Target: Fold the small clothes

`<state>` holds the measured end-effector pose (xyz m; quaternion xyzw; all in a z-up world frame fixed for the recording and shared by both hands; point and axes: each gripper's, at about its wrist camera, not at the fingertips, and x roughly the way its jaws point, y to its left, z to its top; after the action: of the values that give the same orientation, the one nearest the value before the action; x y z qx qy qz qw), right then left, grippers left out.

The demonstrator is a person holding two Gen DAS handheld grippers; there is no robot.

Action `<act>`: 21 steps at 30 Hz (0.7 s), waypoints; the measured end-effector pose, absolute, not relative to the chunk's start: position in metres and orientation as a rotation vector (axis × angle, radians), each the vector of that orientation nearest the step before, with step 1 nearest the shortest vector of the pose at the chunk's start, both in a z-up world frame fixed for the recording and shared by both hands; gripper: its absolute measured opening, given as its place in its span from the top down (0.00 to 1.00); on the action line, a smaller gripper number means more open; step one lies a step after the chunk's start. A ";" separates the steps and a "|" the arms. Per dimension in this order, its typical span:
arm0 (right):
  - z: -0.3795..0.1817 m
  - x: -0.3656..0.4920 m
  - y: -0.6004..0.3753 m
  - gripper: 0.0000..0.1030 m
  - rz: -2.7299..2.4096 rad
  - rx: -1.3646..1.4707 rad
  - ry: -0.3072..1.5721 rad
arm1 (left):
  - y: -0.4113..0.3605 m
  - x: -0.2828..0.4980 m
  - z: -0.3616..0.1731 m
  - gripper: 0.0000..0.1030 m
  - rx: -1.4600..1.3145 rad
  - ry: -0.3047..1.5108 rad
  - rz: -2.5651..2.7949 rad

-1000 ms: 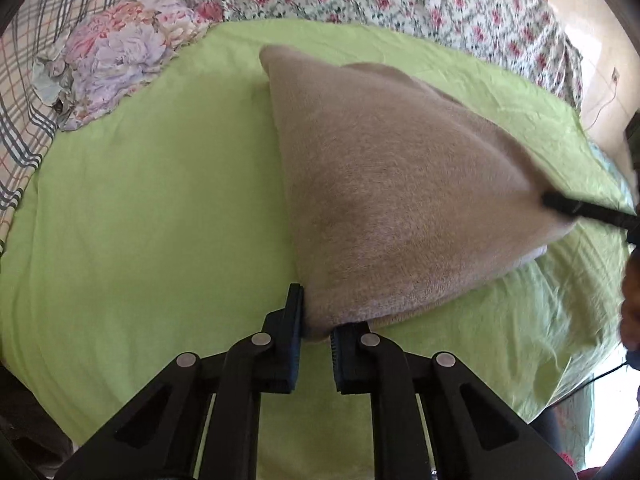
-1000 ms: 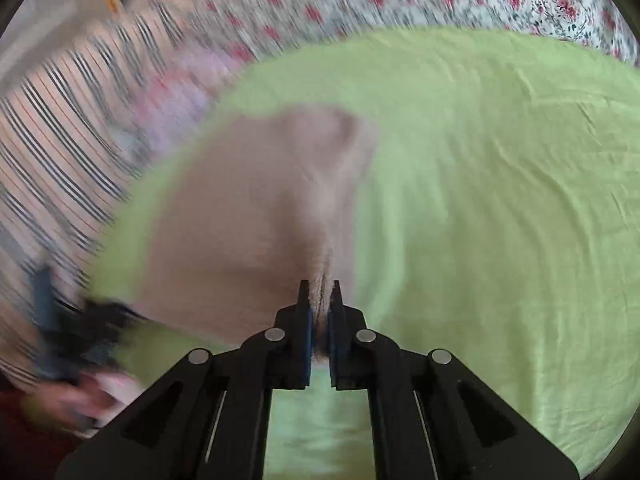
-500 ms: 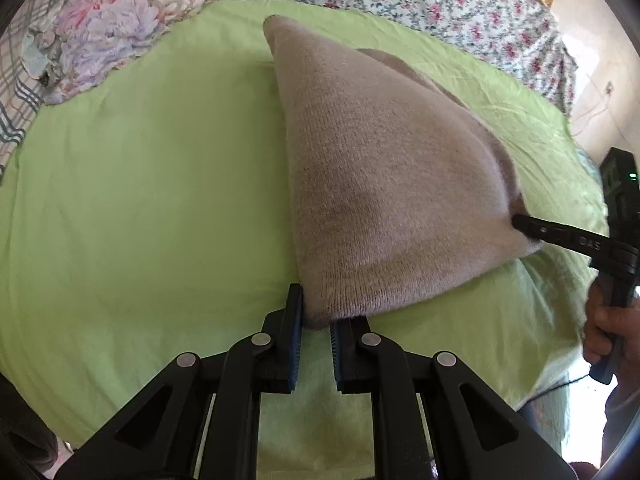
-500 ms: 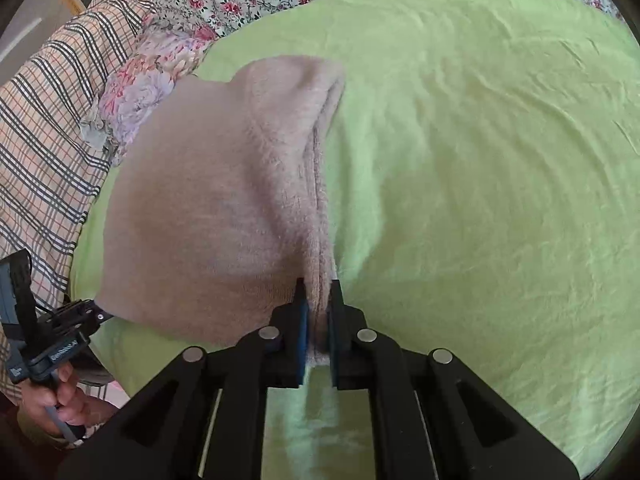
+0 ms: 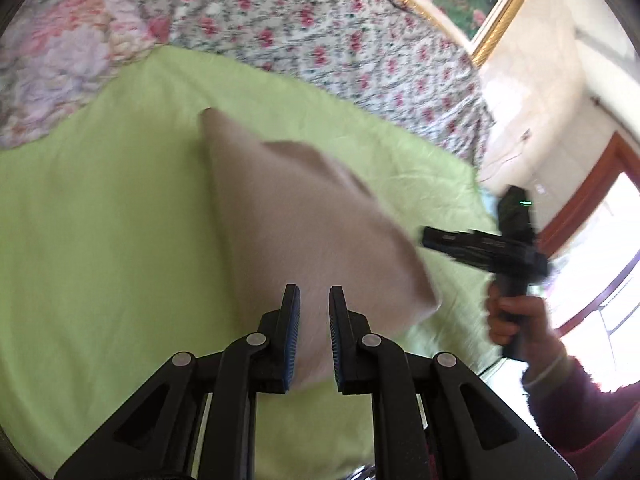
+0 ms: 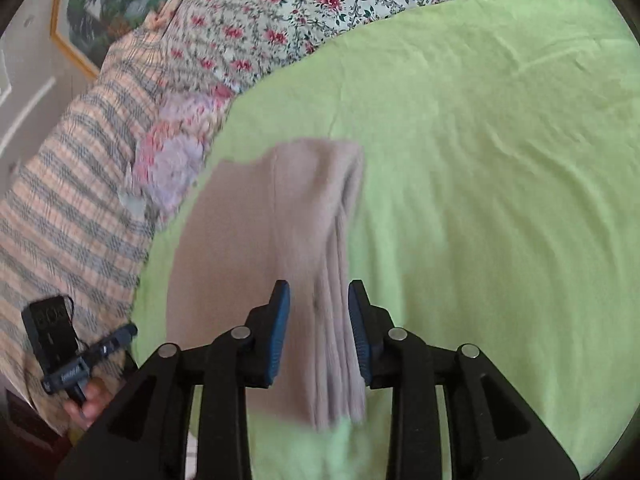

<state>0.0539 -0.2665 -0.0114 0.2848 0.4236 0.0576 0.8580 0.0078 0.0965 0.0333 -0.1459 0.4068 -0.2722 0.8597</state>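
Observation:
A folded beige knit garment [image 5: 304, 220] lies on the green sheet [image 5: 100, 240], blurred by motion. My left gripper [image 5: 314, 332] is open, its jaws apart just above the garment's near corner. In the right wrist view the garment [image 6: 280, 248] shows stacked layered edges on its right side. My right gripper [image 6: 318, 332] is open, its jaws apart on either side of that layered edge, holding nothing. The right gripper also shows in the left wrist view [image 5: 480, 244], off the garment's right corner.
A floral bedspread [image 5: 320, 36] and a floral pillow [image 5: 60, 60] lie beyond the green sheet. A plaid blanket [image 6: 68, 216] lies on the left in the right wrist view. The bed's edge is near the bottom of both views.
Both grippers have opened and let go of the garment's near corners. Both have pulled up and back, and the garment has dropped onto the sheet.

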 end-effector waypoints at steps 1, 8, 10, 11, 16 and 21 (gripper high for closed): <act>-0.016 0.070 -0.267 0.69 0.130 0.621 0.895 | 0.091 0.015 0.033 0.88 -0.310 0.850 -0.588; -0.019 0.111 -0.255 0.93 0.142 0.559 0.930 | 0.054 0.037 -0.017 0.88 -0.295 0.978 -0.635; -0.010 0.110 -0.260 0.93 0.123 0.534 0.904 | 0.048 0.033 -0.030 0.88 -0.287 1.006 -0.630; -0.011 0.112 -0.261 0.93 0.112 0.517 0.912 | 0.044 0.032 -0.038 0.88 -0.292 1.023 -0.636; -0.037 0.118 -0.250 0.93 0.038 0.418 0.989 | 0.029 0.030 -0.050 0.88 -0.274 1.017 -0.598; -0.012 0.097 -0.255 0.88 -0.019 0.449 0.929 | 0.030 0.031 -0.050 0.88 -0.297 1.028 -0.590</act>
<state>0.0971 -0.2549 -0.0119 0.2149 0.4440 -0.0092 0.8698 0.0314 0.0300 -0.0503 -0.1396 0.4824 -0.2772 0.8191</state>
